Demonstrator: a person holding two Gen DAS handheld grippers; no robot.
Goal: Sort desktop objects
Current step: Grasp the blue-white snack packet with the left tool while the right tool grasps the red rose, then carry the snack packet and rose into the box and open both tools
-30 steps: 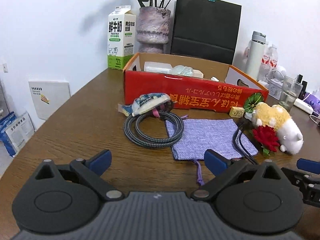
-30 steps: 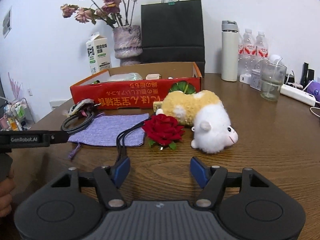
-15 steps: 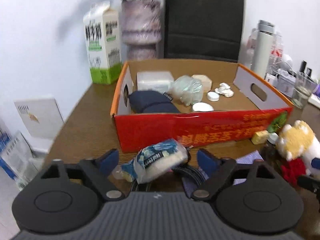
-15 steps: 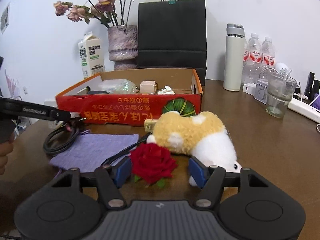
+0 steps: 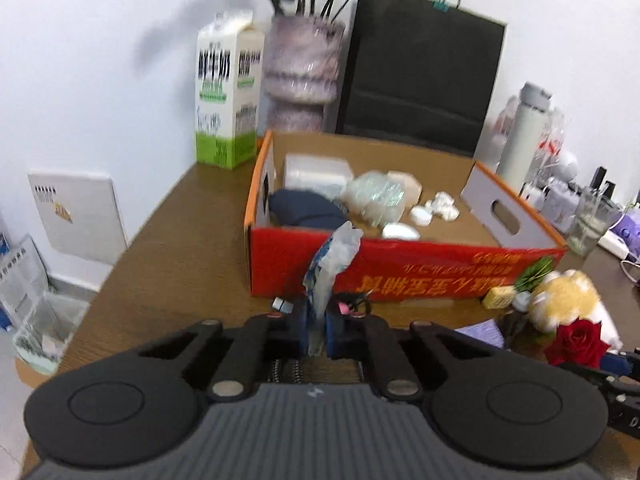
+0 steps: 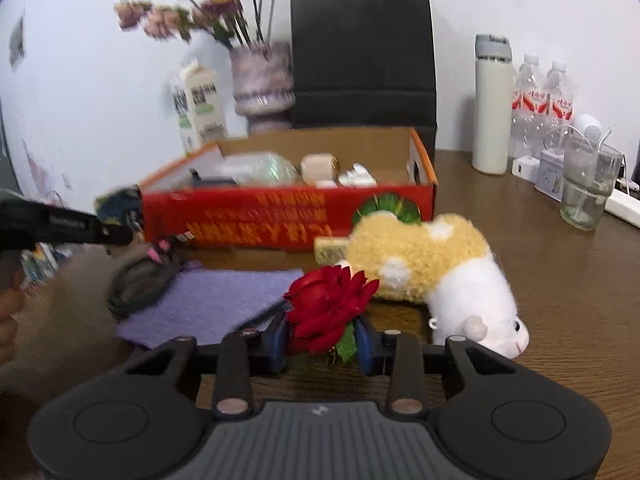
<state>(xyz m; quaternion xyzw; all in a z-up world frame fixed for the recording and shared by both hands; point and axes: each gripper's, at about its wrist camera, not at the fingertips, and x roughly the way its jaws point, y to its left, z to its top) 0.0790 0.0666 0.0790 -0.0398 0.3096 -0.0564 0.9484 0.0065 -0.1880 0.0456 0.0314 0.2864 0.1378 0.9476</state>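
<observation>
Left gripper (image 5: 317,334) jaws just closed, pinching blue-white plastic packet (image 5: 332,264), lifted. Right gripper (image 6: 322,342) jaws closing around red fabric rose (image 6: 326,304).

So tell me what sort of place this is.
Probably an office or meeting room: a brown table against a white wall, holding a thermos, water bottles and a power strip.

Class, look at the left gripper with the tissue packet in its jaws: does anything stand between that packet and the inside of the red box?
Only the red box's own near wall. The left gripper holds the tissue packet just in front of it, so the packet must clear the rim. No other visible obstacle.
</observation>
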